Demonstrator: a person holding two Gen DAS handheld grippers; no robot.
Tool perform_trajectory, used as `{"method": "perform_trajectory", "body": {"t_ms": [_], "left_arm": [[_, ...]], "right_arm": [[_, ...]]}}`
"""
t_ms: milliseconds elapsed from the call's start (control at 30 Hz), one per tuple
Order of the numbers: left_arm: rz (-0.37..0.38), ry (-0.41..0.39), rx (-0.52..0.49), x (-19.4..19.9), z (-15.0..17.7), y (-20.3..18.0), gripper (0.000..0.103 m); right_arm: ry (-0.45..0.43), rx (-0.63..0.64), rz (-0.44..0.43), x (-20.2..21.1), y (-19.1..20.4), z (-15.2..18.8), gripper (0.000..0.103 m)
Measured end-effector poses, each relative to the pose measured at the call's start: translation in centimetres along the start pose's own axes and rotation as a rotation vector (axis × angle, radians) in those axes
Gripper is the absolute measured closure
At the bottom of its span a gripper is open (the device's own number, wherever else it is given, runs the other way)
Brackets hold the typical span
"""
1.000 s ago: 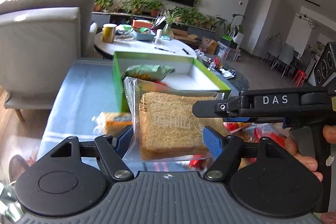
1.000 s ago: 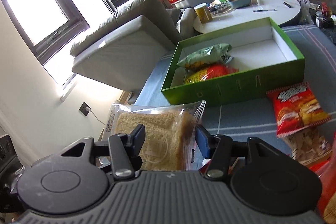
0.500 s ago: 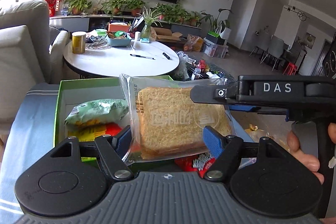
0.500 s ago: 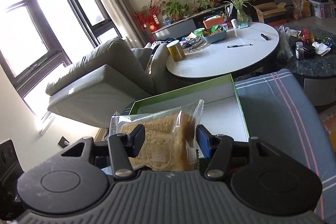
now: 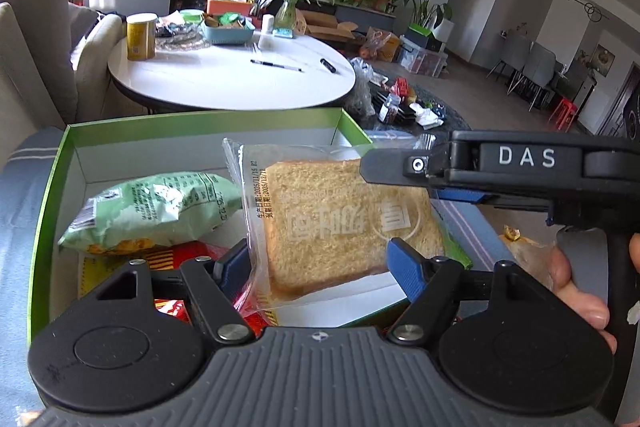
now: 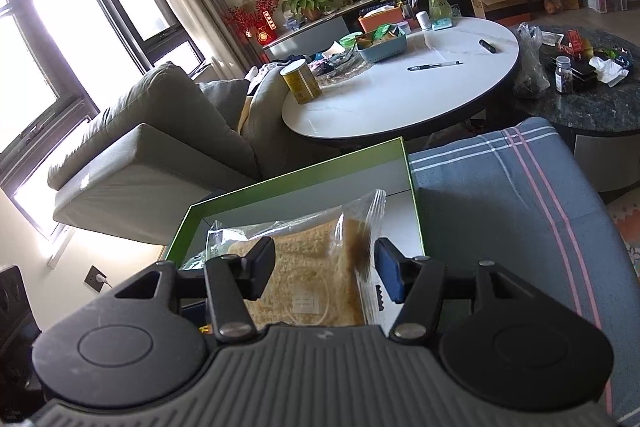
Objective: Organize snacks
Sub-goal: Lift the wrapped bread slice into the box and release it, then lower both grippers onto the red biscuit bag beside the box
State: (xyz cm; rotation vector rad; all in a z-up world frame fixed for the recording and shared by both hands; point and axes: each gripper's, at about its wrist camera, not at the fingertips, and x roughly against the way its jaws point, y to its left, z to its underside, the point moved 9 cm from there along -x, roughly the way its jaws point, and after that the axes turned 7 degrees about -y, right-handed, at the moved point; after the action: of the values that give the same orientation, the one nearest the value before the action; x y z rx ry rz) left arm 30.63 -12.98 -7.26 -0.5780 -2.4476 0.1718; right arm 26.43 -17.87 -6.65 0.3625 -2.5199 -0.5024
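Bagged toast slice [image 5: 344,223] hangs over my green box [image 5: 52,195], above the white floor. Green chip bag [image 5: 156,211] and red packet [image 5: 180,255] already lie inside, left. My right gripper [image 6: 324,267] pinches the toast bag. My left gripper [image 5: 316,263] is open wide, fingers either side, contact unclear. Box's near wall hidden.

- Left gripper [image 5: 318,263]: grey ribbed body, two black round discs, black linkage arms with silver screws, blue pads on the fingers [image 5: 404,269].
- Right gripper [image 6: 324,269]: same build in its own view; seen side-on from the left camera it's black with white "DAS" lettering and a silver pivot screw.
- Right hand [image 5: 580,291]: bare skin, no sleeve visible.
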Motion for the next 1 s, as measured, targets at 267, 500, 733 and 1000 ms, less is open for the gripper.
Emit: {"method": "perform_trajectory", "body": {"t_ms": [267,500,733,1000], "left_arm": [[0.004,0.044,-0.033,-0.6,1.0,-0.1,0.032],[-0.02,0.045,-0.04,0.8,1.3,0.1,0.03],[-0.011,0.022,-0.044,3.2,1.9,-0.5,0.03],[0.046,0.005,-0.069,6.2,3.0,-2.7,0.029]], "right_arm": [[0.04,0.018,0.029,-1.4,-1.1,1.0,0.041],[0.008,-0.013,0.008,0.4,-1.4,0.3,0.039],[0.016,0.015,0.021,2.8,-1.3,1.2,0.039],[0.052,0.02,0.069,5.7,-2.6,3.6,0.038]]}}
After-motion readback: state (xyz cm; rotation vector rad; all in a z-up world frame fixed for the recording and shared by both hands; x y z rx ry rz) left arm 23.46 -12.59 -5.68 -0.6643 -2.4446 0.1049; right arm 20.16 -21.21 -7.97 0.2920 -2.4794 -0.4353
